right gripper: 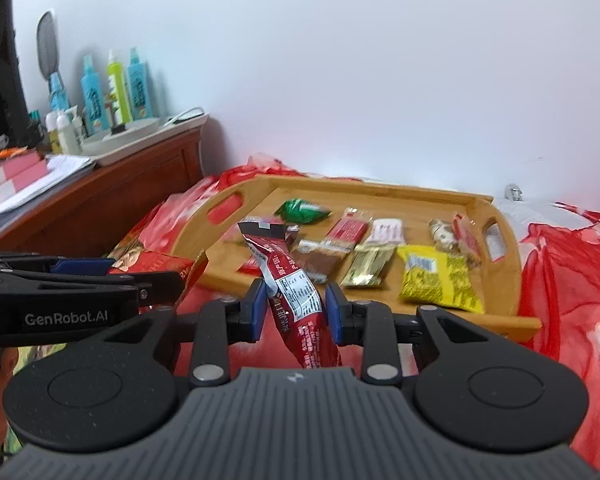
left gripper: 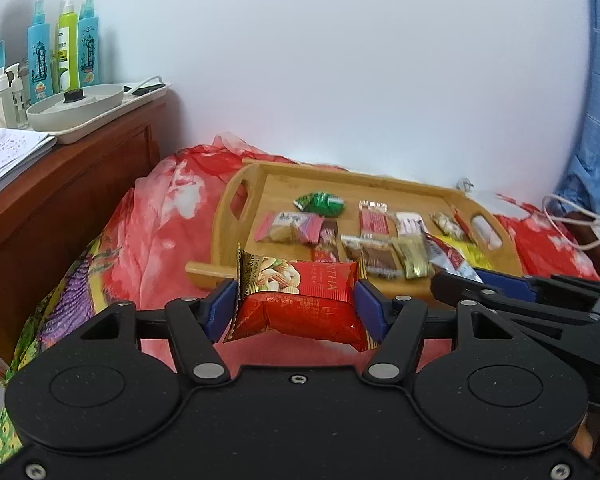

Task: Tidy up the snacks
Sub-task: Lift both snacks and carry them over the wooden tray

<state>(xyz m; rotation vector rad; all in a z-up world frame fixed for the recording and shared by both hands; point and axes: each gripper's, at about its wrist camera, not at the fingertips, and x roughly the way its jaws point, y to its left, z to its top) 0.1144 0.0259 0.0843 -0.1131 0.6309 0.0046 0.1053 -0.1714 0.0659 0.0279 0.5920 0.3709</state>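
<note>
Left hand-held gripper: red nut packet is clamped across its puffy middle.
Right hand-held gripper: slim red sachet is pinched mid-length; probably light and crinkly.

Tray: pale bamboo-like wood, smooth, satin. Nut packet: glossy red foil-like wrapper. Long red packet: shiny plastic film. Yellow packet: crinkled glossy film. Bedcover: soft printed cloth, matt. Cabinet: varnished reddish wood.

My left gripper — pads clamped on red nut packet. My right gripper — pads pinching red sachet, angled downward, alongside left.
</note>
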